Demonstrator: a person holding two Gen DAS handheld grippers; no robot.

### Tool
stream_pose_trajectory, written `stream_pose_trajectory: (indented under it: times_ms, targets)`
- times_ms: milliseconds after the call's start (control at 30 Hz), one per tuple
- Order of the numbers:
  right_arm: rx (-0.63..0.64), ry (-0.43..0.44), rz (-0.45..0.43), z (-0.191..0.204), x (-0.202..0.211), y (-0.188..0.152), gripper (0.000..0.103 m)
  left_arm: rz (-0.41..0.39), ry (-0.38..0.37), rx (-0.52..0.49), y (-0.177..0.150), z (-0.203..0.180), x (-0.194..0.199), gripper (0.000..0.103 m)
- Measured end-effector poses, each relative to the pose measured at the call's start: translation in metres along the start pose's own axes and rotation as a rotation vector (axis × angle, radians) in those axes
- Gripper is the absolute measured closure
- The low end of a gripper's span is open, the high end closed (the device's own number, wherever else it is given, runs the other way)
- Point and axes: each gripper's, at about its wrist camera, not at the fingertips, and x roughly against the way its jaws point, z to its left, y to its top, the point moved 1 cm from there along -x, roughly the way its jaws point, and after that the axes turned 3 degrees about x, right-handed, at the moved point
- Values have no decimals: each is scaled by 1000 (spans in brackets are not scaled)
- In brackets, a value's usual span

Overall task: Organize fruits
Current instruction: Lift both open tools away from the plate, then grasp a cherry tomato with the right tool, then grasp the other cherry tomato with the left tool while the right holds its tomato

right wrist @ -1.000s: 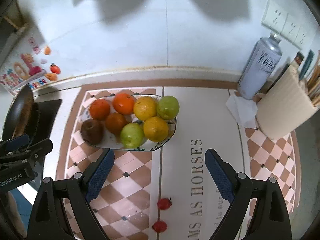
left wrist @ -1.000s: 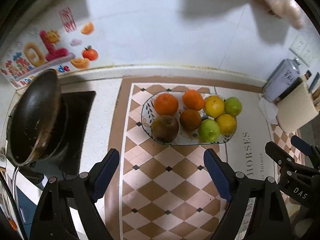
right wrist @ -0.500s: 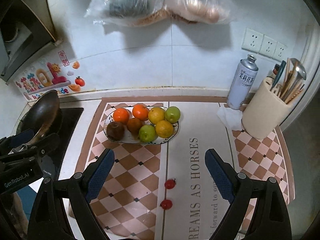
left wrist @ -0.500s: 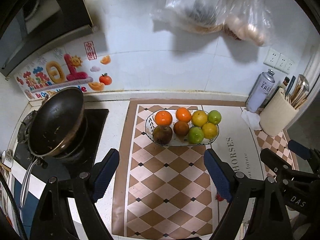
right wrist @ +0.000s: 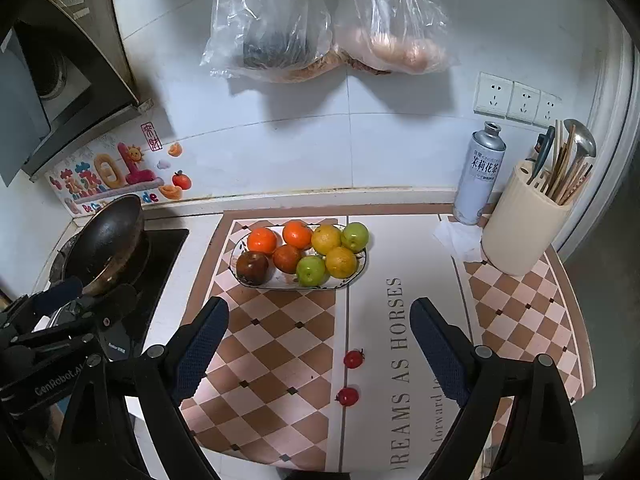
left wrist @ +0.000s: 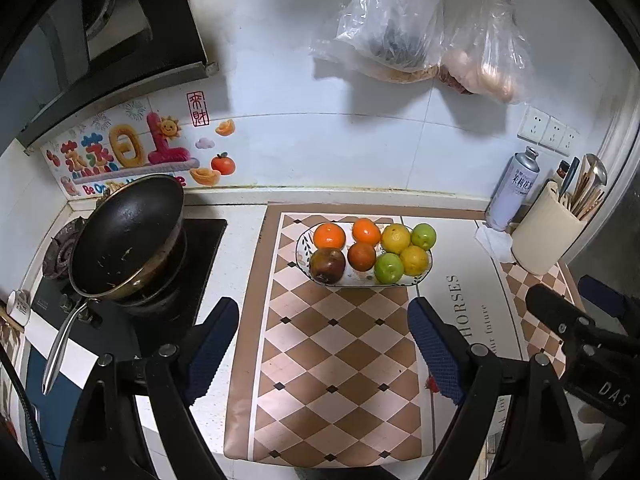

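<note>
1. Left gripper (left wrist: 324, 348): jaws spread, empty; fruit plate (left wrist: 420, 278) beyond the tips.
2. Right gripper (right wrist: 320, 348): jaws spread, empty; two cherry tomatoes (right wrist: 353, 359) between them.
3. Advice: descend squarely, pinch one tomato gently.

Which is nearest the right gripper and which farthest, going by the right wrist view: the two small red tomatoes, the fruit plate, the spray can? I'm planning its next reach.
From the right gripper:
1. Small red tomatoes, on the mat between its open fingers.
2. Fruit plate, farther back, toward the left.
3. Spray can, at the wall, back right.
</note>
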Motion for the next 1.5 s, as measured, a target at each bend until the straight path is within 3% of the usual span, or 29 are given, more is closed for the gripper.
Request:
stream_pose_trajectory:
  times_ms: [133,200,233,300,467,600,733,767,867,1000,1133,1300,1400,1500]
  targets:
    - [-38,16,3,-7,-8,-2,2,19,11,-5,-2,0,-9,17]
    - [-58,32,41,-13,-22,-6,2,57,21,-25,-5,-3,-22,0]
    - [-77,51,66,-19,-32,-11,2,70,33,-37,-7,-5,-30,0]
    - [-118,86,131,-32,-58,-26,2,92,76,-65,-14,-9,-45,0]
    - [-206,65,347,-64,-142,-87,4,201,167,-127,-40,-18,-97,0]
    - [-276,83,467,-77,-195,-136,27,284,197,-168,-58,-26,-133,0]
    - [-295,97,513,-75,-224,-162,42,351,197,-198,-68,-36,-157,0]
    - [-287,101,520,-72,-229,-167,52,360,194,-201,-68,-38,-161,0]
    - [-256,108,523,-66,-237,-174,68,397,163,-203,-70,-48,-172,0]
    - [-257,117,471,-72,-226,-169,69,453,49,-180,-70,-70,-184,0]
    - [-303,78,429,-101,-207,-161,69,576,-137,-129,-76,-106,-214,0]
    - [-357,7,415,-148,-193,-162,69,675,-226,-153,-96,-152,-251,3]
    - [-393,-27,418,-172,-190,-168,69,691,-228,-207,-106,-173,-264,28]
    - [-427,-43,417,-188,-187,-173,69,694,-214,-237,-109,-182,-273,45]
